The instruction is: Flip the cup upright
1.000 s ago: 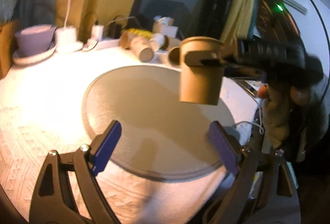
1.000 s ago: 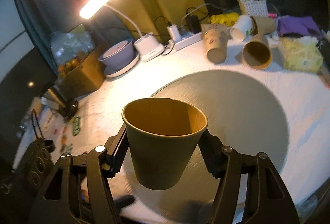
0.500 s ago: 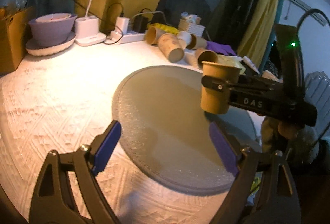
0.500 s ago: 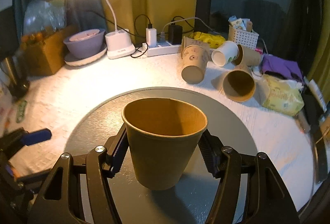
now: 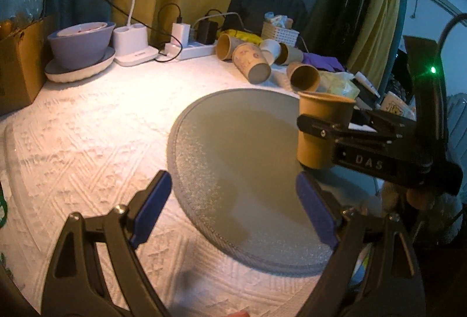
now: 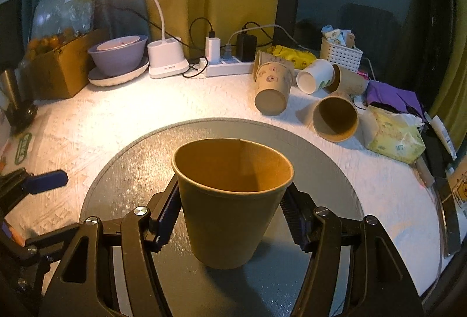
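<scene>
A brown paper cup (image 6: 230, 200) stands upright, mouth up, between the fingers of my right gripper (image 6: 230, 217), which is shut on its sides. Its base is at or just above the round grey mat (image 6: 321, 159). In the left wrist view the same cup (image 5: 321, 130) shows at the mat's (image 5: 239, 147) right side, held by the right gripper (image 5: 329, 131). My left gripper (image 5: 233, 209) is open and empty over the mat's near left edge, apart from the cup.
Several paper cups (image 6: 274, 89) lie on their sides behind the mat. A tissue pack (image 6: 394, 136) sits at the right. A lit desk lamp (image 6: 166, 60), power strip (image 6: 227, 67), purple bowl (image 6: 118, 54) and cardboard box (image 6: 58, 65) line the back. White textured cloth (image 5: 87, 136) covers the table.
My right gripper has lowered the upright cup from mid-air down to the mat. The left gripper has stayed open and shifted its view slightly to the left.
</scene>
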A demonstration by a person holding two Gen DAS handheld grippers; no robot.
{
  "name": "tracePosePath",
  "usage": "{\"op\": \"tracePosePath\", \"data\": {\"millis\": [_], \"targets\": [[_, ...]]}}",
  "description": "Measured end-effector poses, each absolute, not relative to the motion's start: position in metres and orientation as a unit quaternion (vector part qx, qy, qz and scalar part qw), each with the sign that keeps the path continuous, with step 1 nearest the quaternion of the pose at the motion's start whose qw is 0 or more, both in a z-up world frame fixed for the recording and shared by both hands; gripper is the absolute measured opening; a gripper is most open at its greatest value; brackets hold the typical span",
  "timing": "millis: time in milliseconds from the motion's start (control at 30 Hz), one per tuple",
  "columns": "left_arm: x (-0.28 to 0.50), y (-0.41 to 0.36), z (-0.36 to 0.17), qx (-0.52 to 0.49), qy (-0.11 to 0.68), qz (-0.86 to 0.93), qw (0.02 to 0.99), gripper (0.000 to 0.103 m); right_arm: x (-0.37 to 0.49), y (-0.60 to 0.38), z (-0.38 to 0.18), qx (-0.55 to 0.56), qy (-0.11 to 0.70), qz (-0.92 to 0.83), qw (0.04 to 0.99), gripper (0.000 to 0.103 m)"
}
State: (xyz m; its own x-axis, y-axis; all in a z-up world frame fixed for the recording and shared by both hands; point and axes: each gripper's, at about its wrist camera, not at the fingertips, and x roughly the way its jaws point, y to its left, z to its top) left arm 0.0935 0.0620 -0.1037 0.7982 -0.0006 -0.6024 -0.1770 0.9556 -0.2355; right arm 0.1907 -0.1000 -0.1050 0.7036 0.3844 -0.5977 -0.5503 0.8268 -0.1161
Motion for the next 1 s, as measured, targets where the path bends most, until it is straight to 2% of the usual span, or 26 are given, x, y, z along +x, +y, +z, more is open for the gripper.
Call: {"op": "tracePosePath", "data": {"millis": [267, 600, 1000], "targets": [[0.088, 0.057, -0.103, -0.134, 0.313, 0.056, 0.939, 0.088, 0.183, -0.111, -0.109, -0.140, 0.288, 0.249, 0.914, 0.067], [0.086, 0.047, -0.100, -0.123, 0.313, 0.054, 0.940, 0.088, 0.174, -0.123, -0.114, -0.133, 0.294, 0.247, 0.914, 0.073], [0.066, 0.034, -0.089, -0.109, 0.303, 0.080, 0.944, 0.088, 0.150, -0.137, -0.104, -0.128, 0.295, 0.256, 0.912, 0.074]]}}
